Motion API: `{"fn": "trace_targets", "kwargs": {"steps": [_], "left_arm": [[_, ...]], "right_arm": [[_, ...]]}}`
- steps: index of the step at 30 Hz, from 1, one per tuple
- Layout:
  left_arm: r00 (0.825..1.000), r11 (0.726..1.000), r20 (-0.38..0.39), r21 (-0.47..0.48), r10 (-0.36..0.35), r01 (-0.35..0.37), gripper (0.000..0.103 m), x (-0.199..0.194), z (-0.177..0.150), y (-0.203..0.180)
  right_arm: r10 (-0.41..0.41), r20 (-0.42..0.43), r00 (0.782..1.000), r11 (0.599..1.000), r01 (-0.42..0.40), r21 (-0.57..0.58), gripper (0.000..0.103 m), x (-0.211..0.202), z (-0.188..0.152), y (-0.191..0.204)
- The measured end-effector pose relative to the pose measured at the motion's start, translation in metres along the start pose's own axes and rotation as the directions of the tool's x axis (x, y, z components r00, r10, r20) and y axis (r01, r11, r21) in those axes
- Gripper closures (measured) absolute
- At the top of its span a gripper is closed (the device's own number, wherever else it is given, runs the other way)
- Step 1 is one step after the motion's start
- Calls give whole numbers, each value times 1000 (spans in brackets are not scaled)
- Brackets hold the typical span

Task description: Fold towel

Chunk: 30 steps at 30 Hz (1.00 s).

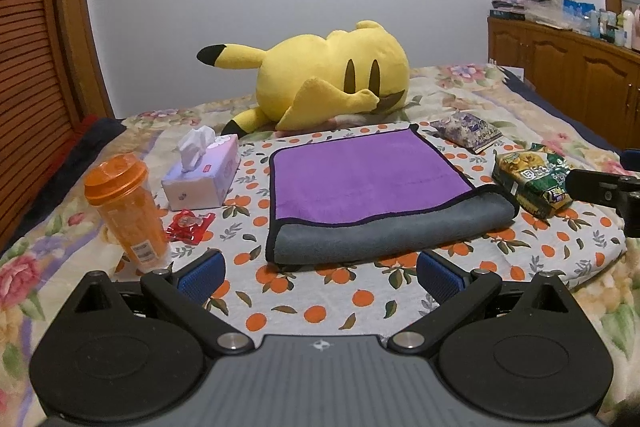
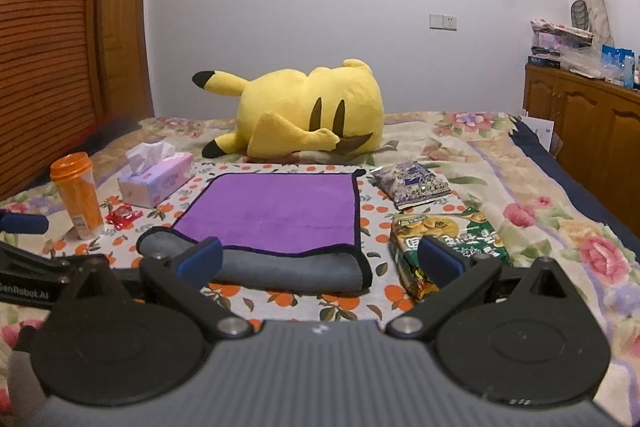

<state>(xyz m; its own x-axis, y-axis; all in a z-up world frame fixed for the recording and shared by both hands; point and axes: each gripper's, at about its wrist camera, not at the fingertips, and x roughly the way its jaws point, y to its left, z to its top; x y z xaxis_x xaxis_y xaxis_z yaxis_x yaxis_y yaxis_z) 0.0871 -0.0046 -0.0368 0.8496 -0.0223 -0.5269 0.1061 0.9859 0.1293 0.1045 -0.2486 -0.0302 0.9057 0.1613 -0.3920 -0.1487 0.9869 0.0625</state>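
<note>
The folded purple-and-grey plush towel (image 1: 372, 187) lies on the orange-printed cloth (image 1: 320, 303) just beyond the left claw (image 1: 320, 273). Both it and the right claw (image 2: 322, 259) hover level, jaws wide, holding nothing.

1. The left gripper (image 1: 320, 273) is level and low, its jaws spread wide, with nothing between the blue pads (image 1: 202, 273).
2. The right gripper (image 2: 322, 259) sits likewise, jaws wide apart and empty.
3. Each gripper shows at the edge of the other's view, side by side.
</note>
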Motion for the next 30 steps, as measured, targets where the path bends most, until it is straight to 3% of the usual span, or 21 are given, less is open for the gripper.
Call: {"fn": "trace_targets", "kwargs": {"steps": [19, 30], "left_arm": [[998, 999, -58, -51, -21, 18, 0, 49, 8, 21], [994, 998, -104, -55, -32, 26, 16, 76, 9, 31]], "right_arm": [[13, -77, 997, 999, -16, -33, 0, 47, 6, 1], [31, -124, 992, 997, -40, -69, 1, 75, 7, 4]]}}
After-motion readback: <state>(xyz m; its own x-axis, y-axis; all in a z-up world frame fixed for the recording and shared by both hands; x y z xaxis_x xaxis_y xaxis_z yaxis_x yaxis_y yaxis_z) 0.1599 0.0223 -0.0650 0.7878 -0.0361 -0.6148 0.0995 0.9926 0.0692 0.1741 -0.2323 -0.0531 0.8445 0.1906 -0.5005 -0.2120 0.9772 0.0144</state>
